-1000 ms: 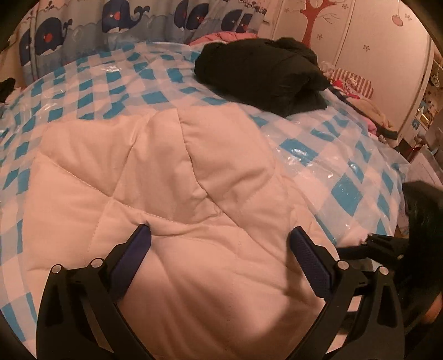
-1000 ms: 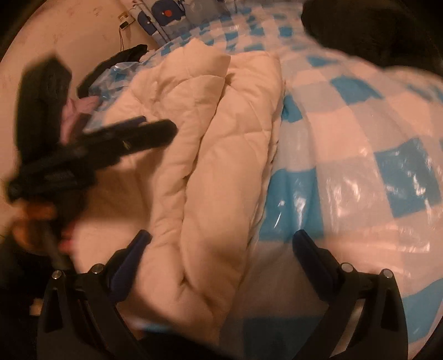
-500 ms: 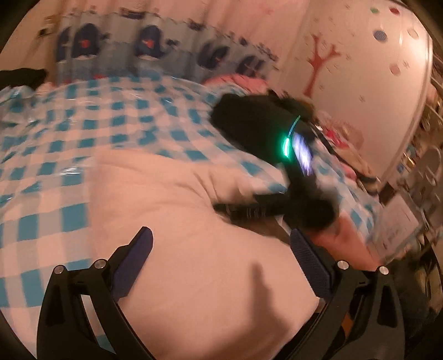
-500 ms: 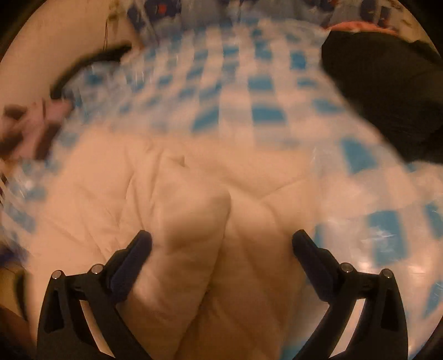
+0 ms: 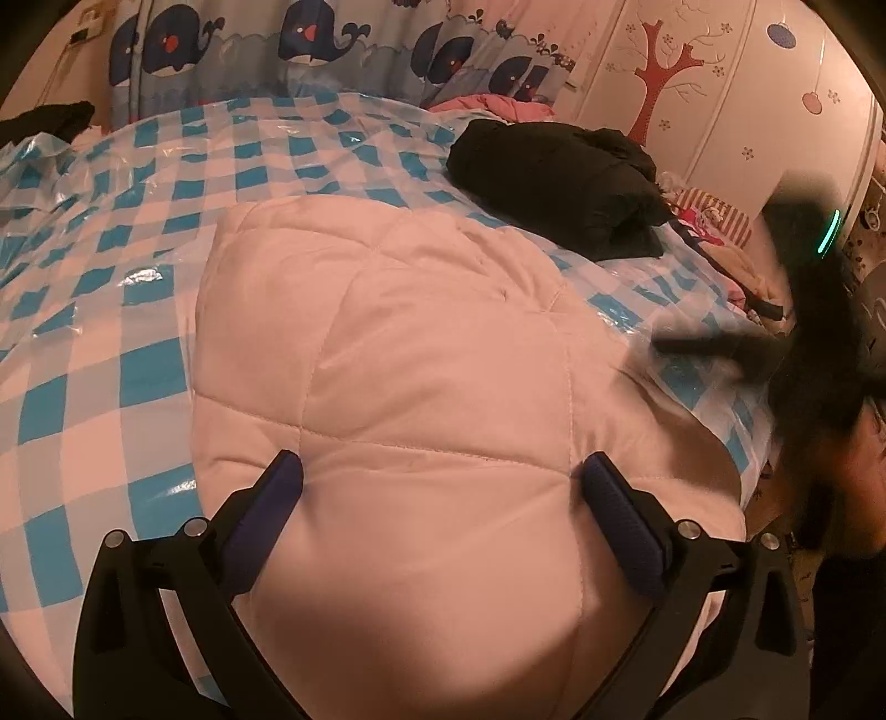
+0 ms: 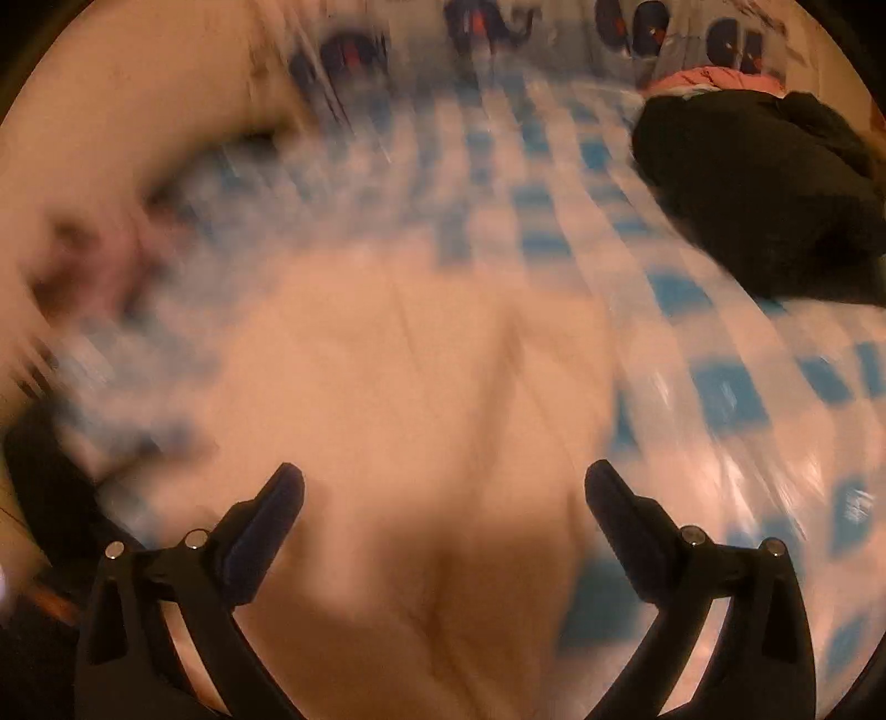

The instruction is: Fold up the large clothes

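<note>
Right wrist view, heavily motion-blurred. Right gripper [image 6: 443, 493] jaws spread wide, nothing between them. Below: cream quilted garment [image 6: 410, 399], folded, on the blue-and-white checked cover [image 6: 720, 387] of the bed. Black garment [image 6: 764, 199] bundled toward the bed's far right corner. Whale-print fabric [image 6: 653, 27] along the far edge.

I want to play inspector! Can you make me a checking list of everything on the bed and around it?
Surface: bed under a blue-and-white checked cover with shiny clear plastic over it.
Job's things: white quilted garment, folded into a puffy block near the front edge.
Clutter: black folded garment behind it; pink and striped clothes at the far right edge.
Grippers: left gripper open, above the white garment; right gripper open, its view blurred.
Cables: nothing seen.
Surroundings: whale-print curtain; red tree wall sticker.
</note>
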A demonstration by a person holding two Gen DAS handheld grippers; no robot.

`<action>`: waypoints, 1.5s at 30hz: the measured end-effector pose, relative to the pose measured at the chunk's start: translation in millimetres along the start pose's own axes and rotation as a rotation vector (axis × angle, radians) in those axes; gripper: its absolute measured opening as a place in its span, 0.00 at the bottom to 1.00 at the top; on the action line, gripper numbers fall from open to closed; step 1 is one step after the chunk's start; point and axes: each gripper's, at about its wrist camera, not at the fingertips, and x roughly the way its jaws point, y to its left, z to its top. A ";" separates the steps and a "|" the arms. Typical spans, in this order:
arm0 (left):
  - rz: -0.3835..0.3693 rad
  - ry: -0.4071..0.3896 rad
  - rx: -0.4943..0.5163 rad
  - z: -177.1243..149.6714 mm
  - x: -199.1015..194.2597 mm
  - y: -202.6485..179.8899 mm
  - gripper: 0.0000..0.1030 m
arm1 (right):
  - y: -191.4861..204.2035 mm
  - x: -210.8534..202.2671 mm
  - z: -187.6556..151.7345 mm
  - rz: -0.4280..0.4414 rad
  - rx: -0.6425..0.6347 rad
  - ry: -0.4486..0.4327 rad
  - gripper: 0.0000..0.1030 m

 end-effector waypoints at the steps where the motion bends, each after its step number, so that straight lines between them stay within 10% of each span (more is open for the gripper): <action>1: 0.024 0.015 0.033 -1.0 1.7 -5.3 0.93 | -5.0 20.7 -9.4 0.054 0.031 0.029 0.95; 8: -0.108 -0.060 -0.233 1.7 -59.9 47.0 0.93 | -61.8 -15.9 -23.3 0.399 0.311 0.008 0.94; 20: -0.291 0.060 -0.592 -26.5 -9.7 117.0 0.93 | -66.1 13.4 -36.3 0.553 0.441 0.115 0.95; 27: -0.271 0.072 -0.546 -10.0 8.3 95.2 0.93 | -67.0 19.6 -38.4 0.608 0.462 0.094 0.95; 30: -0.156 0.001 -0.268 5.7 -15.6 50.0 0.85 | -55.0 22.7 -37.7 0.595 0.443 0.081 0.95; 35: -0.010 -0.116 -0.078 21.0 -77.5 35.5 0.77 | -0.6 24.8 -8.8 0.623 0.376 0.057 0.95; 39: 0.077 -0.055 -0.131 7.2 -106.7 87.8 0.78 | 67.0 59.8 6.6 0.726 0.253 0.166 0.95; 45: -0.062 0.015 -0.407 -38.0 -99.8 182.1 0.80 | 44.9 68.8 10.3 0.858 0.373 0.157 0.95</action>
